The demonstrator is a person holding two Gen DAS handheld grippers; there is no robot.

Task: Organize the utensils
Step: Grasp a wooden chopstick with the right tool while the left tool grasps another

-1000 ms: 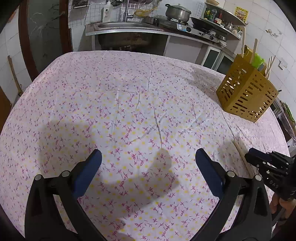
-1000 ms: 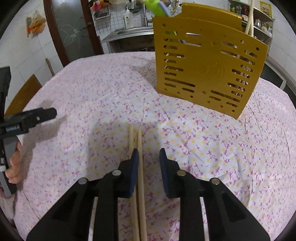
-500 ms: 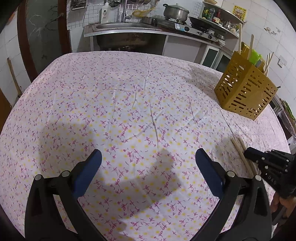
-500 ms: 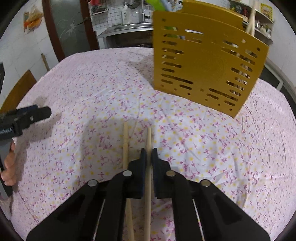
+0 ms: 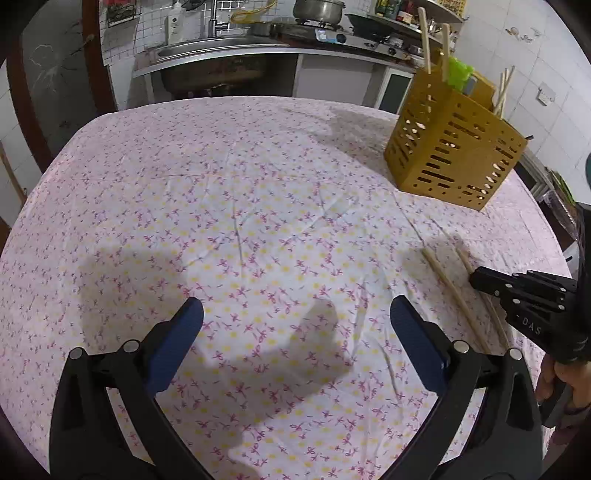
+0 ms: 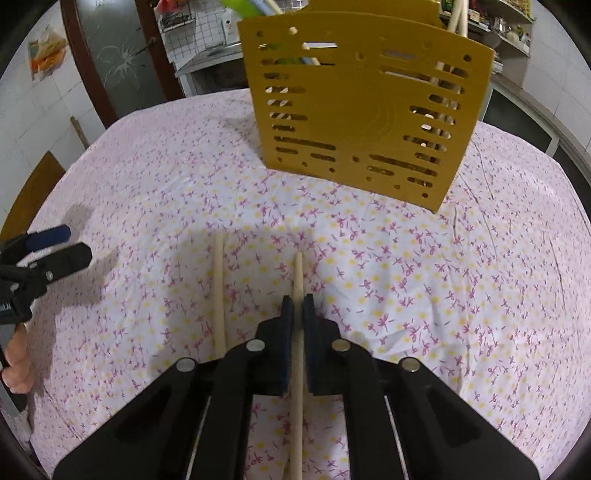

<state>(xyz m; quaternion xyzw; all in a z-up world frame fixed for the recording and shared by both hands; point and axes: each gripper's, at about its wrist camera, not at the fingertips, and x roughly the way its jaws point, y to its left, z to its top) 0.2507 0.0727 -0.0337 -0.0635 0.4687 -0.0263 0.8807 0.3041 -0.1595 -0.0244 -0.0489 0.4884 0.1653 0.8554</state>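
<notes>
Right gripper [image 6: 297, 306] clamped on one chopstick [image 6: 297, 273], blue pads [image 6: 287, 314] pressing its sides, tip poking out toward 12 o'clock on the flowered tablecloth [image 6: 424, 277]. Second chopstick [image 6: 218, 291] lying loose just beside it at 9 o'clock, roughly parallel, apart from the jaws. Yellow slotted holder [image 6: 362, 110] standing upright at 12 o'clock beyond both sticks, near but not touching, with wooden utensils and a green item rising from its top.

Left gripper [image 5: 295, 325] hanging spread wide over bare cloth, nothing between its fingers [image 5: 413, 332]. From that side, both chopsticks at 3 o'clock, the right gripper over them; holder at 2 o'clock, well apart. Kitchen counter [image 5: 258, 48] with sink and pot [image 5: 317, 9] at 12 o'clock behind the table. Part of a hand [image 6: 16, 365] visible at the left gripper's grip.
</notes>
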